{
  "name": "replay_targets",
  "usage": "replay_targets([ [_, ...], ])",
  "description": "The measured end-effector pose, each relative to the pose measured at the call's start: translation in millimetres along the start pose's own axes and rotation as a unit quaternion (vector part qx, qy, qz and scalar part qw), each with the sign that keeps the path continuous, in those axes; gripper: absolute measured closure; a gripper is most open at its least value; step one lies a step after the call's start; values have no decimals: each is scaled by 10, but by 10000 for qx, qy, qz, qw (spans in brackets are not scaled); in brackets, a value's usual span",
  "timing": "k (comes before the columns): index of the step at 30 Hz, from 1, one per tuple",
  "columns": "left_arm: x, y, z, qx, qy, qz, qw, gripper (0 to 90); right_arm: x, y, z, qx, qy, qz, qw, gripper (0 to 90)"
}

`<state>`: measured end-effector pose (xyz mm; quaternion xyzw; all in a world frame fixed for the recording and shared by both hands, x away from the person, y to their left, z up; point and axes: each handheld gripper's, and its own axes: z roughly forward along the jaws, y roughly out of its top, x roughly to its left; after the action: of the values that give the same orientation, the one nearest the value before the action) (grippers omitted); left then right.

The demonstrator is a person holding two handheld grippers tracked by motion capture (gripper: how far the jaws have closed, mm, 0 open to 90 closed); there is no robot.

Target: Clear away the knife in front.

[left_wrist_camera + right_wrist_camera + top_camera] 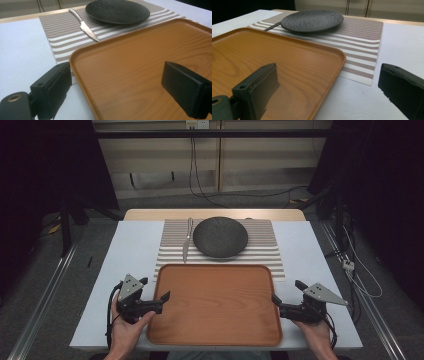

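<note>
Large rectangular orange-brown wooden tray [215, 305], empty, at the near middle of the white table [130, 245], far rim lapping the beige striped placemat [265, 237] bearing a round dark textured plate [220, 236] and a silver table knife [187, 242]. Probably stiff, light, smooth-faced; best taken by the raised rims at both short sides. Left gripper [156, 295] and right gripper [286, 296] both spread wide astride those rims, grasping nothing; bare table open on either flank.
</note>
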<state>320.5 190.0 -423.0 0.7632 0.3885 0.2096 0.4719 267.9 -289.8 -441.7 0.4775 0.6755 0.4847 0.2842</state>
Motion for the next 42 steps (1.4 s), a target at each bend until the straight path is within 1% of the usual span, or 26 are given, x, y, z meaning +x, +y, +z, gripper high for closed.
replay_targets([
  [3, -5, 4, 12, 15, -11, -13, 10000, 93, -2, -1, -3, 4, -6, 11, 10000, 26],
  [4, -2, 11, 25, 57, -37, 9, 10000, 89, -10, -3, -3, 19, 1, 24, 10000, 26],
  [6, 18, 45, 36, 143, -50, -8, 9999, 88, -16, -5, 0, 26, -6, 35, 10000, 26],
  [8, 26, 66, 46, 106, -60, -49, 9999, 86, -27, -7, 10, 46, 3, 26, 10000, 27],
  [9, 25, 90, 64, 86, -27, -61, 9999, 87, -29, -6, 13, 57, 1, 44, 10000, 27],
  [11, 26, 103, 75, 115, -38, -36, 9999, 89, -33, -7, 20, 61, 1, 46, 10000, 31],
  [12, 24, 129, 98, 152, 38, 0, 9999, 97, -34, -9, 23, 72, -4, 57, 10000, 31],
  [15, 29, 159, 125, 170, 95, 0, 9998, 101, -31, -16, 32, 94, -2, 80, 9999, 31],
  [16, 43, 188, 151, 176, 167, -8, 9997, 101, -31, -18, 32, 98, -1, 93, 9999, 31],
  [17, 43, 188, 151, 176, 167, -8, 9997, 100, -32, -19, 33, 105, 6, 94, 9999, 31],
  [18, 63, 216, 198, 250, 184, 10, 9995, 100, -31, -17, 36, 113, 7, 89, 9999, 31],
  [20, 81, 229, 230, 292, 182, 15, 9994, 90, -28, -13, 38, 114, -2, 71, 9999, 31],
  [23, 120, 271, 291, 344, 77, -81, 9993, 81, -22, -11, 36, 116, -1, 51, 9999, 31],
  [24, 136, 293, 301, 360, 33, -80, 9993, 80, -14, -10, 36, 120, 8, 36, 9999, 31],
  [26, 162, 349, 325, 311, -17, -154, 9994, 75, -10, -10, 38, 126, 25, 11, 9999, 31],
  [28, 169, 371, 336, 320, -17, -134, 9994, 71, -10, -11, 43, 129, 33, 14, 9999, 31],
  [29, 172, 391, 357, 301, -59, -106, 9995, 64, -14, -12, 47, 140, 38, 6, 9999, 31],
  [31, 177, 435, 410, 360, -135, 17, 9993, 64, -14, -14, 55, 147, 53, 28, 9999, 31],
  [34, 182, 497, 493, 434, -211, 93, 9988, 64, -27, -20, 66, 169, 69, 15, 9998, 31],
  [36, 191, 539, 548, 453, -273, 95, 9986, 64, -38, -22, 71, 177, 88, 33, 9998, 31],
  [38, 206, 581, 604, 444, -264, 92, 9986, 64, -49, -23, 80, 180, 73, 23, 9998, 31],
  [39, 222, 605, 635, 497, -276, 92, 9983, 64, -66, -25, 95, 194, 77, 45, 9998, 31],
  [41, 260, 643, 707, 499, -296, 72, 9983, 64, -78, -27, 116, 218, 87, 64, 9997, 31],
  [42, 276, 659, 745, 506, -283, 33, 9983, 65, -79, -26, 125, 232, 93, 79, 9997, 31],
])
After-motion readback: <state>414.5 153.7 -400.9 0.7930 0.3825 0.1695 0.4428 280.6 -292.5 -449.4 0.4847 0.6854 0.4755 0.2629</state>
